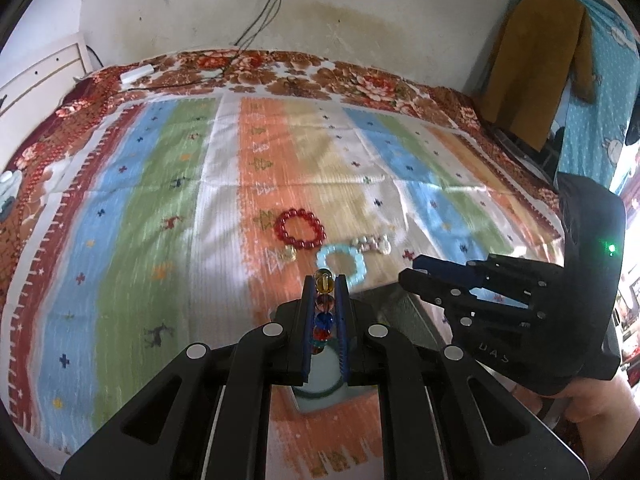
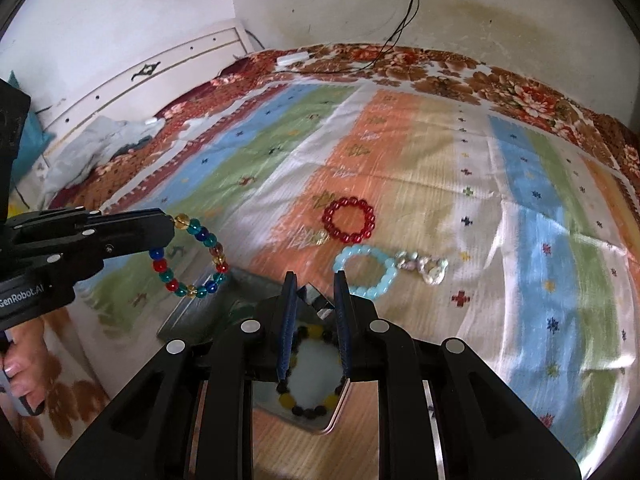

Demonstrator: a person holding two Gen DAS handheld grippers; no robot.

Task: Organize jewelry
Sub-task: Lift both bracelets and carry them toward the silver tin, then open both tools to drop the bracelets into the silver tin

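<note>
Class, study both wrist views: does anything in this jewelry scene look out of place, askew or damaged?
Nothing looks damaged or spilled. The left gripper is shut on a multicolour bead bracelet that dangles in the air. The red bracelet, pale blue bracelet and a small pearly piece lie loose on the striped cloth, not yet put away.

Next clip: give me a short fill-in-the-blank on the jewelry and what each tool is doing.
1. The left tool is shut on a ____ bracelet.
2. The ____ bracelet lies farthest from the tools.
3. The light blue bracelet lies on the ____.
4. The right tool holds ____.

Missing words: multicoloured; red; bedspread; nothing
</note>
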